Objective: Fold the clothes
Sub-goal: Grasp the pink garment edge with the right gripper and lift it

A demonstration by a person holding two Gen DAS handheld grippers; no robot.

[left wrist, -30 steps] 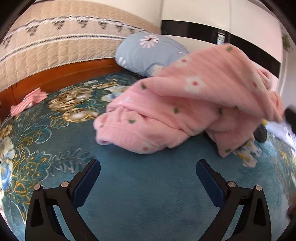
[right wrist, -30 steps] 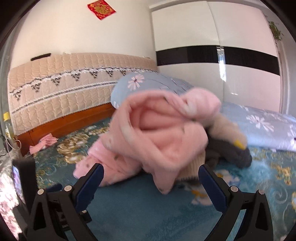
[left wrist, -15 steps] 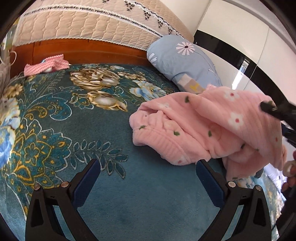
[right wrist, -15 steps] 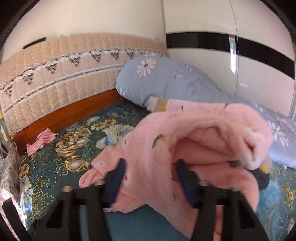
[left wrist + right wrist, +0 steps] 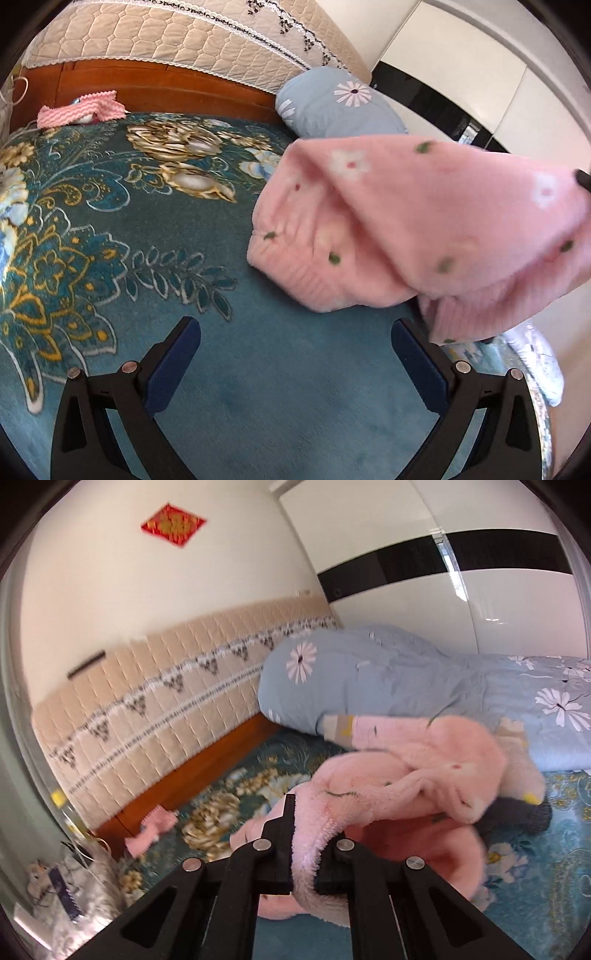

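Right wrist view: right hand-held gripper (image 5: 304, 843) clamped on a fold of the pink fleece garment (image 5: 413, 786), fabric pinched between the closed fingers, edge lifted off the bed. Rest of the garment trails ahead and to the right of this gripper in a crumpled heap on the teal floral blanket (image 5: 554, 886), with a dark grey item (image 5: 524, 816) beneath its far side and a blue daisy-print quilt (image 5: 406, 679) behind.

Left wrist view: left hand-held gripper (image 5: 295, 350) spread wide, holding nothing, hovering low over the blanket (image 5: 258, 387). Pink garment (image 5: 406, 221) hangs ahead and to the right of it, ribbed hem (image 5: 295, 273) closest, sagging toward the blanket. Small pink-white zigzag cloth (image 5: 81, 109) far ahead-left by the headboard.

Step in hand, as I read it: pulling one garment up out of the pile to spread it. It is bunched, not flat, no fold visible.

Next move likely needs the left gripper to close on a second edge, hem or corner, so both can stretch it flat on the blanket. Motion blur; exact garment type unclear.
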